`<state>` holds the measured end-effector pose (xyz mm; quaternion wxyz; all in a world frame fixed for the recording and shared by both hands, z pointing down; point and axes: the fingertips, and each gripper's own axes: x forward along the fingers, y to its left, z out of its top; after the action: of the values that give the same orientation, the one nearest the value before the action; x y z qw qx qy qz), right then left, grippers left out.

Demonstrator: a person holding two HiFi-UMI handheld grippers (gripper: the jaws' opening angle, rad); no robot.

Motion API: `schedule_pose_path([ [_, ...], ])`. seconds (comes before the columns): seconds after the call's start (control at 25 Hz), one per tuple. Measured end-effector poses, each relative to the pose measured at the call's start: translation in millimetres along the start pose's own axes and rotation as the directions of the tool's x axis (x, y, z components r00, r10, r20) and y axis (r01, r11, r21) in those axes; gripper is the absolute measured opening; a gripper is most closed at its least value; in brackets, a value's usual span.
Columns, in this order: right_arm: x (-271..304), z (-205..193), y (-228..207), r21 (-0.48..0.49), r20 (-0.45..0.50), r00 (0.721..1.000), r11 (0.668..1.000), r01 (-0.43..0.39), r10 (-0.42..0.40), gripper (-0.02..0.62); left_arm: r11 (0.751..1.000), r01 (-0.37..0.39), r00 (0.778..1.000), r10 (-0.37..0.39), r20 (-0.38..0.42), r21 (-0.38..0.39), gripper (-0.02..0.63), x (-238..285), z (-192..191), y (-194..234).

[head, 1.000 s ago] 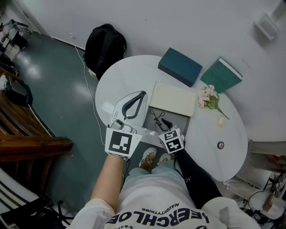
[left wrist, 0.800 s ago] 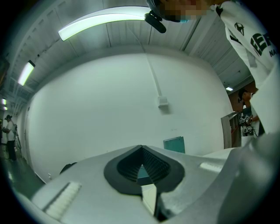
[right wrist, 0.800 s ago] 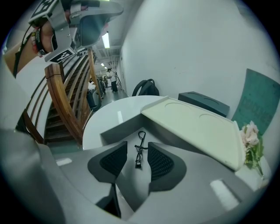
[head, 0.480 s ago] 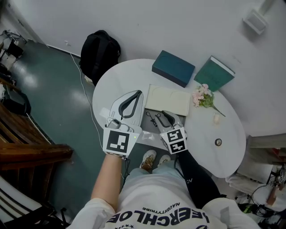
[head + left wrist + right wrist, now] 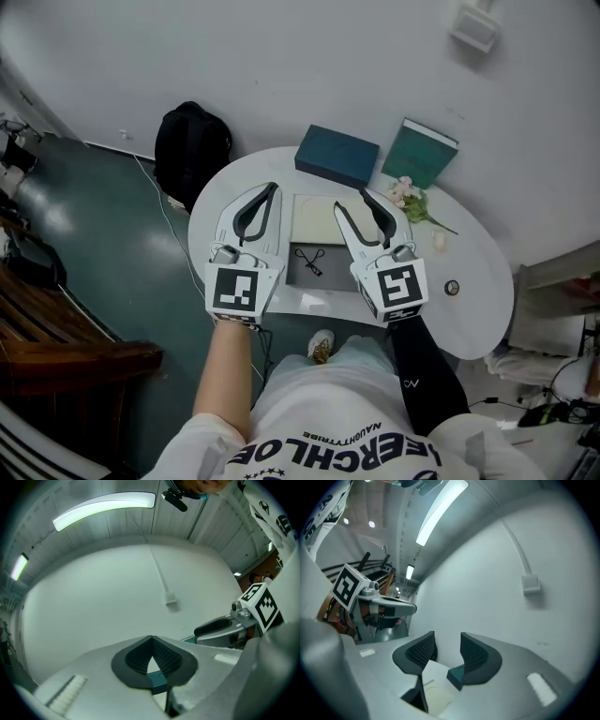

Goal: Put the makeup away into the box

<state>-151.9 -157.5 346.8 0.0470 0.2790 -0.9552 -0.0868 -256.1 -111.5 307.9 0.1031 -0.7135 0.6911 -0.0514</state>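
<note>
Reaching forward from a bare forearm, the left gripper (image 5: pixel 272 187) points level over the white table (image 5: pixel 478 267), jaws closed tip to tip on nothing. Between the two grippers, nearer the person, the small black makeup piece (image 5: pixel 309 261) lies on the grey bed of the box (image 5: pixel 343 274) (a cream panel just behind it). On a dark-sleeved arm, the right gripper (image 5: pixel 350 199) points level too, its empty jaws apart, having just been opening.

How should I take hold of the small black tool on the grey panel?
Probably from straight above, pinching the black tool across its thin middle: it lies flat on the grey panel, slanted, with bare space either side.
</note>
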Motion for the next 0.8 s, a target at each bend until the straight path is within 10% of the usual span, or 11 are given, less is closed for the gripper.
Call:
schedule_pose_path([
  [0.48, -47.0, 15.9, -49.3, -0.001, 0.033, 0.984, 0.985, 0.175, -0.175, 0.209, 0.988, 0.157, 0.986, -0.157, 0.061, 0.01, 0.003, 34.9, 27.4, -59.0],
  [0.8, -137.1, -6.0, -140.3, 0.014, -0.024, 0.91, 0.91, 0.415, -0.415, 0.219, 0.935, 0.354, 0.93, -0.353, 0.104, 0.015, 0.003, 87.5, 41.7, -159.4],
])
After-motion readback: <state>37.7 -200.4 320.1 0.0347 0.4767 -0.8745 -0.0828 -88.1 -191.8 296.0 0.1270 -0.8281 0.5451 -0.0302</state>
